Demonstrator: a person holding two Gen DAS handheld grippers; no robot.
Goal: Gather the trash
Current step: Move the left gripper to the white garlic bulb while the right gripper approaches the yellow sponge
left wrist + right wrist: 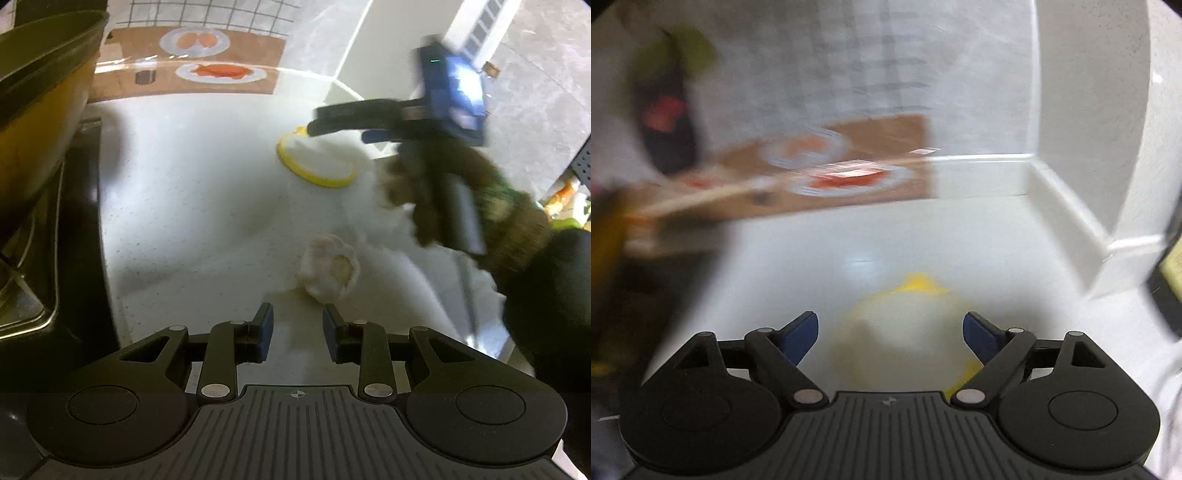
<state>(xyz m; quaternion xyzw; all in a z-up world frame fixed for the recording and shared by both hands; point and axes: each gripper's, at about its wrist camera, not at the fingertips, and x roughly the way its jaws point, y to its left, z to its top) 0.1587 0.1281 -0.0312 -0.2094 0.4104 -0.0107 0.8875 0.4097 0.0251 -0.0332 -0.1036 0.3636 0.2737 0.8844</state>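
two grippers over white counter [192, 192]. far left: sink [33, 295] edge, dark bin [44, 55] above it. left gripper [297, 332] half open, nothing between pads, hovering just short of crumpled white tissue [328, 266]. further right: yellow-rimmed lid [314, 162] lying flat. right gripper [890, 338] spread wide, empty, directly above that lid, blurred.

The left tool [297, 325] points forward and down with its blue-padded fingers [266, 332] parted by a moderate gap, nothing between them. The right tool [891, 338] has its fingers spread wide, gripping nothing. In the left wrist view, the right tool [334, 123] appears blurred, held by a gloved hand [461, 192] with a dark sleeve [550, 295]
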